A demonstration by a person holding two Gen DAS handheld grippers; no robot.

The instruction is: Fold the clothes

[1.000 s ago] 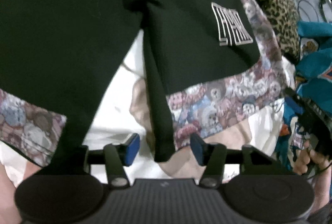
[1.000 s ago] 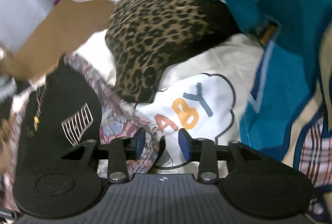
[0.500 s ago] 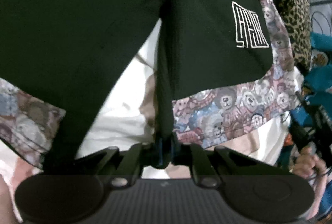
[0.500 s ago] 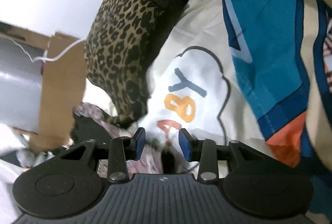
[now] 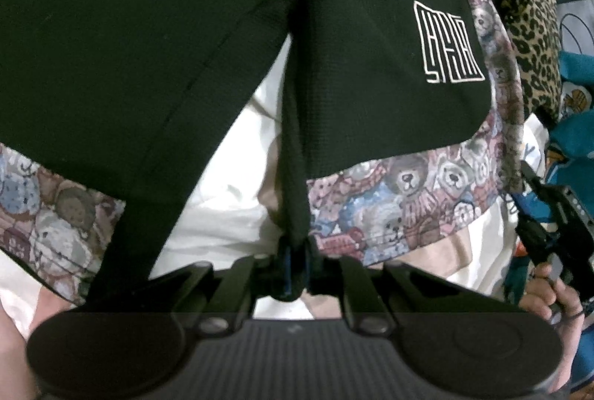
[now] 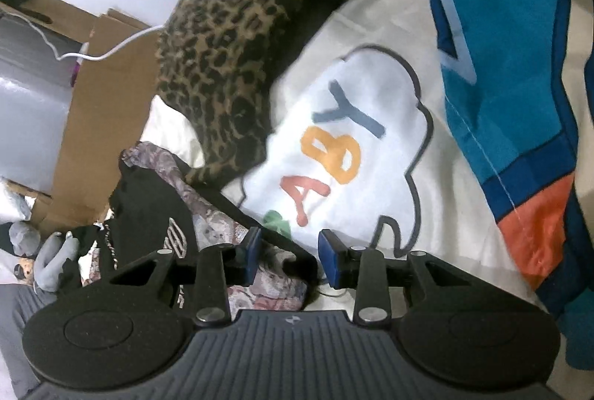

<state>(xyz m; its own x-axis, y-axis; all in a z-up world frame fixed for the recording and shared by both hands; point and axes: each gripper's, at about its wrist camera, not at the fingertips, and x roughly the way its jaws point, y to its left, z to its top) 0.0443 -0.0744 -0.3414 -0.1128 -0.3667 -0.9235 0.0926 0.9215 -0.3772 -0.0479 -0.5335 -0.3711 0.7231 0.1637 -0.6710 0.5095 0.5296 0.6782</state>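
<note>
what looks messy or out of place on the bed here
The black garment is not lying flat: one edge is bunched into a narrow ridge running down into the shut left gripper. Around it, a leopard-print piece and a teal garment lie in an unfolded heap.

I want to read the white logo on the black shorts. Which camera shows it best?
The left wrist view: the white logo on the black shorts faces the camera, sharp and whole, though its letters stay hard to read. The right wrist view shows the logo only small, at a slant, partly behind the gripper's frame.
</note>
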